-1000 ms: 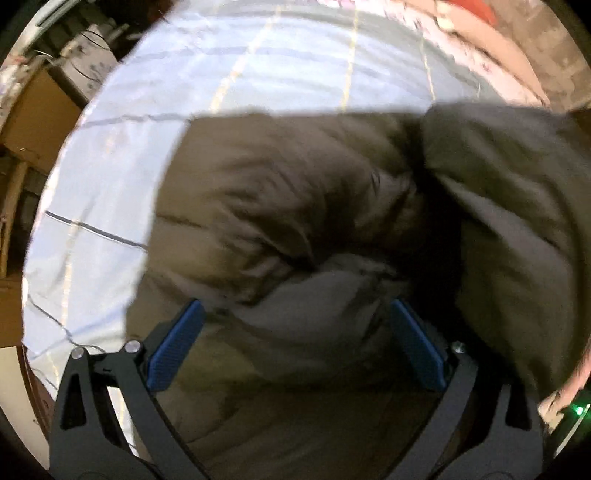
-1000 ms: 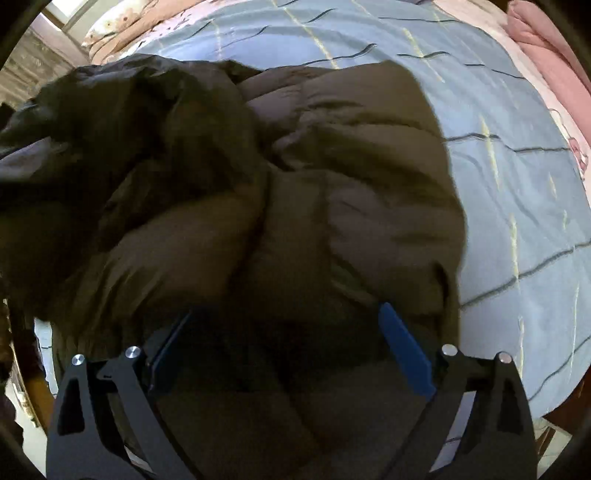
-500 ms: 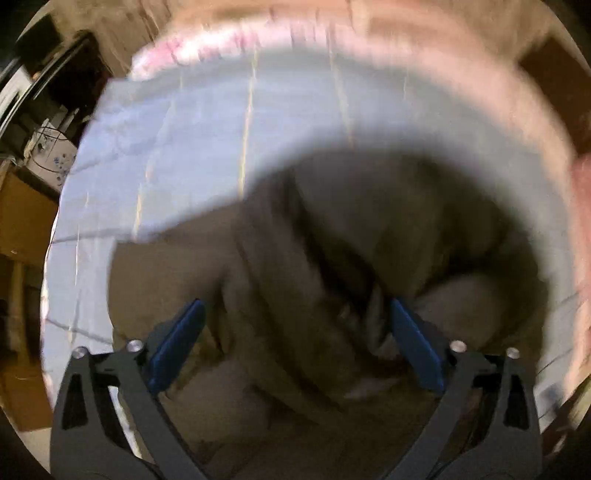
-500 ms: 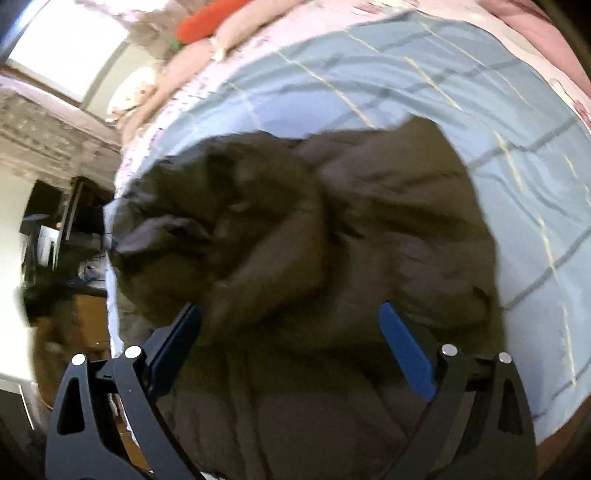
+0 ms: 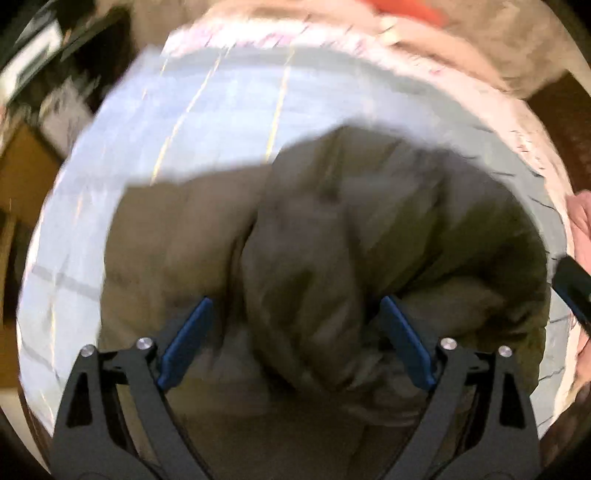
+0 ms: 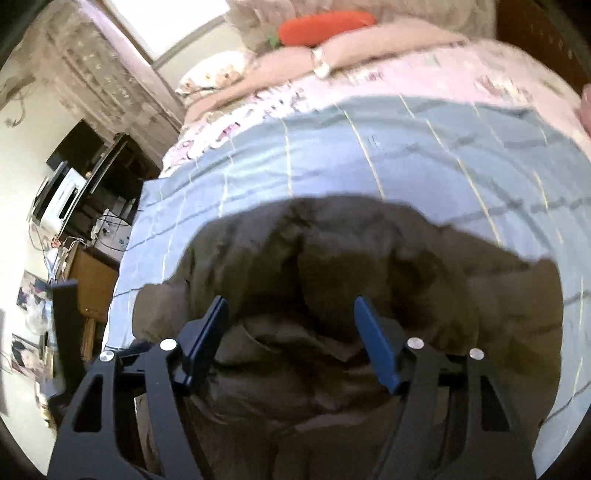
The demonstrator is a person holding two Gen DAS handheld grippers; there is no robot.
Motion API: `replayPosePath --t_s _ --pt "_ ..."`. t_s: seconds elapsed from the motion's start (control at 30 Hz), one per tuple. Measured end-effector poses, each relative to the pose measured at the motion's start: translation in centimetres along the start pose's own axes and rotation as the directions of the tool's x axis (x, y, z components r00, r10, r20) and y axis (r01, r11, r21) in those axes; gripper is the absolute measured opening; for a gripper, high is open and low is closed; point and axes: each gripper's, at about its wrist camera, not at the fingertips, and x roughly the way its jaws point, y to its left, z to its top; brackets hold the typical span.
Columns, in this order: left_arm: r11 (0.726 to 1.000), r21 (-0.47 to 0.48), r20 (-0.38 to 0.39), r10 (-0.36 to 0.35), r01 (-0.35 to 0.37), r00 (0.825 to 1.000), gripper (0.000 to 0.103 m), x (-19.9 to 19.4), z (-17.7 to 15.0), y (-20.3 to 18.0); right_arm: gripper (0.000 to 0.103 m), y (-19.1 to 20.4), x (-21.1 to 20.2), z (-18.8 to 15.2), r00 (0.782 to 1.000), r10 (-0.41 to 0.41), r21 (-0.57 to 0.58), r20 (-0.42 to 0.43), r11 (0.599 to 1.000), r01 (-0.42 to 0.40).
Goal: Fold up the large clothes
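Observation:
A large olive-brown padded jacket point(image 5: 325, 266) lies bunched on a bed with a light blue checked sheet point(image 5: 221, 110). It also shows in the right wrist view point(image 6: 332, 258), crumpled near the bed's near edge. My left gripper point(image 5: 295, 332) is open, its blue pads spread above the jacket's folds. My right gripper point(image 6: 291, 332) is open over the jacket's near part, holding nothing. The tip of the other gripper point(image 5: 572, 288) shows at the right edge of the left wrist view.
Pink floral bedding point(image 6: 406, 74), pillows and an orange cushion point(image 6: 325, 22) lie at the head of the bed. A wooden cabinet point(image 6: 92, 284) and a stand with electronics point(image 6: 74, 184) are beside the bed on the left.
Both grippers have pulled up and back from the jacket, so more of the bed and room shows. The jacket now lies lower and more bunched. The right jaws have narrowed a little.

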Motion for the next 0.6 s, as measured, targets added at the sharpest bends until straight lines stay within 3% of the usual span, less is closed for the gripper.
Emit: replayPosePath --t_s 0.1,0.2,0.23,0.27,0.33,0.47,0.5,0.6 --pt "0.989 0.122 -0.041 0.083 -0.078 0.996 0.097 2.2 0.7 -2.0 0.067 0.4 3.3 1.0 0.996 -0.067 -0.066 -0.053 0.996 0.064" --pt "0.967 0.185 -0.152 0.207 -0.178 0.967 0.097 7.3 0.0 -1.5 0.050 -2.3 7.7 0.7 0.969 -0.186 -0.056 -0.164 0.982 0.179" --pt "0.972 0.163 -0.181 0.195 -0.166 0.964 0.097 8.1 -0.8 -1.4 0.041 -3.5 8.7 0.5 0.959 -0.209 -0.038 -0.193 0.978 0.206" --pt "0.988 0.092 -0.229 0.139 -0.120 0.963 0.101 9.5 -1.2 0.1 0.037 -4.9 9.9 0.0 0.949 -0.215 -0.014 -0.229 0.976 0.218" --pt "0.997 0.020 -0.271 0.076 -0.074 0.960 0.101 10.4 -1.9 1.5 0.034 -6.8 11.9 -0.9 0.941 -0.200 0.004 -0.272 0.978 0.209" --pt "0.989 0.082 -0.264 0.139 -0.122 0.955 0.101 10.2 -2.1 0.2 0.034 -5.6 12.4 -0.9 0.924 -0.268 -0.073 -0.273 0.963 0.258" --pt "0.991 0.070 -0.264 0.125 -0.111 0.956 0.094 9.2 -1.8 0.2 0.034 -5.3 11.7 -0.6 0.927 -0.268 -0.063 -0.265 0.963 0.260" --pt "0.997 0.039 -0.193 0.066 -0.060 0.979 0.088 4.9 -1.5 0.3 0.034 -3.8 6.3 -0.5 0.971 -0.185 -0.028 -0.149 0.983 0.183"
